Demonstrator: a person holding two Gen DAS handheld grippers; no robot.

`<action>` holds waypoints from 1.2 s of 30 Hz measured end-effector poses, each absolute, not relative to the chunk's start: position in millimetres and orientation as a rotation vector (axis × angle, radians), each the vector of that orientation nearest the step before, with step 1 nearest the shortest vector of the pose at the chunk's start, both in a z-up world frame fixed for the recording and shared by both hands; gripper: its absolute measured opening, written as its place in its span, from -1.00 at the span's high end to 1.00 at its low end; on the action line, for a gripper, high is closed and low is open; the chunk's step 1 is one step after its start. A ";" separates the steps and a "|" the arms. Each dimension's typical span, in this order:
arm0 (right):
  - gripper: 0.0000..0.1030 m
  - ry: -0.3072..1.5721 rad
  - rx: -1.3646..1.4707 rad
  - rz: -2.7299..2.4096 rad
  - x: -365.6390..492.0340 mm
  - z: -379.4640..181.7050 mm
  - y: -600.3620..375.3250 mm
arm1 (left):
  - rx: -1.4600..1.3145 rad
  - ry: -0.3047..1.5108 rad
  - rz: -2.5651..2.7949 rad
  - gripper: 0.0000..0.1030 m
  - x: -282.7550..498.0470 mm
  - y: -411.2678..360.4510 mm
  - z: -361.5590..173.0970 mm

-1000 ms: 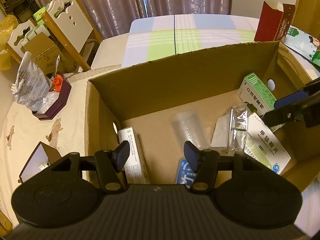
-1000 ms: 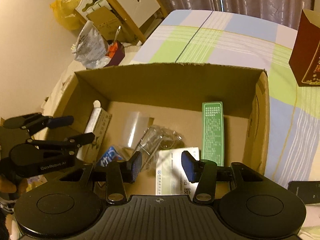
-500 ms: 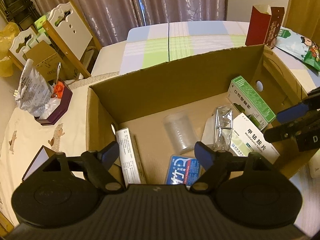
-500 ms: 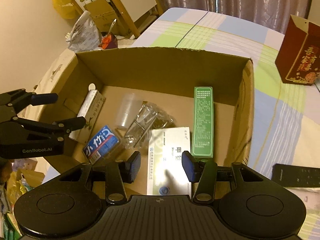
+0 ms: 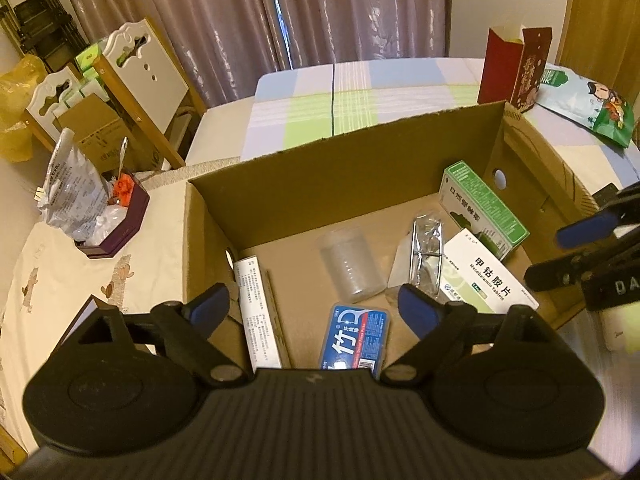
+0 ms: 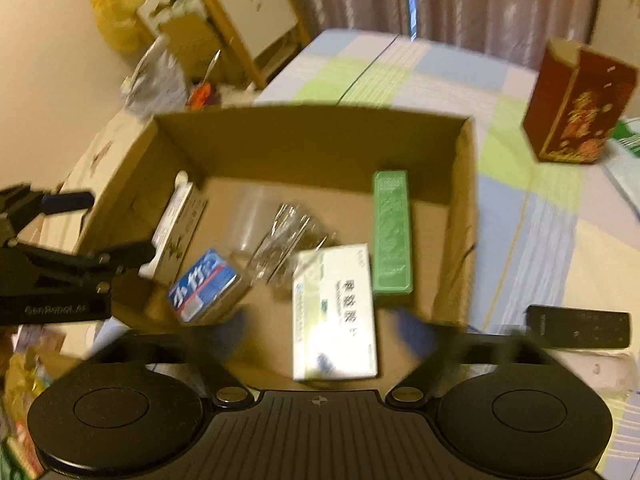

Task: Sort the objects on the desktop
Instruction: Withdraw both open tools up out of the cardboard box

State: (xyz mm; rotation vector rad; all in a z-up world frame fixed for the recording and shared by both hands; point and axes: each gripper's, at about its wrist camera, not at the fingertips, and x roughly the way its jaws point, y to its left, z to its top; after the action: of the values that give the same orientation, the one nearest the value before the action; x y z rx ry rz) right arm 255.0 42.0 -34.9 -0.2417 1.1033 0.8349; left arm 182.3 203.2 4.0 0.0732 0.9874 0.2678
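Warm dim light; mauve curtains [image 5: 320, 20] at back w/ bright slit, cream wall [image 6: 48, 60] on left, white-and-wood chairs [image 5: 148, 76] beside checked tablecloth [image 5: 360, 92].

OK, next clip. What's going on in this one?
A person holds a hand-held gripper in each hand above an open cardboard box. Both the left hand-held gripper and the right hand-held gripper are open and empty. In the box lie a blue floss case, a clear plastic cup, a green medicine box and a white tablet box. A dark remote lies outside.
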 end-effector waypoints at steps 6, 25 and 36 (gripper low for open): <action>-0.77 1.084 -0.229 0.832 247.5 -26.2 36.4 | 0.072 0.970 0.276 -0.79 170.5 199.0 12.4; -0.77 1.036 -0.218 0.830 219.9 -8.0 11.5 | 0.068 0.920 0.313 -0.90 135.4 178.4 34.7; -0.77 1.009 -0.190 0.824 212.0 -0.5 -13.3 | 0.058 0.899 0.307 -0.91 122.3 160.0 43.1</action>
State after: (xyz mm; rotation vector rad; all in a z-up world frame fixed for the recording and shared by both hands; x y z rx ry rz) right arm 212.0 -13.3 -0.5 -0.1904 1.0090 0.8241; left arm 122.3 160.0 43.1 0.0581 0.8995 0.3073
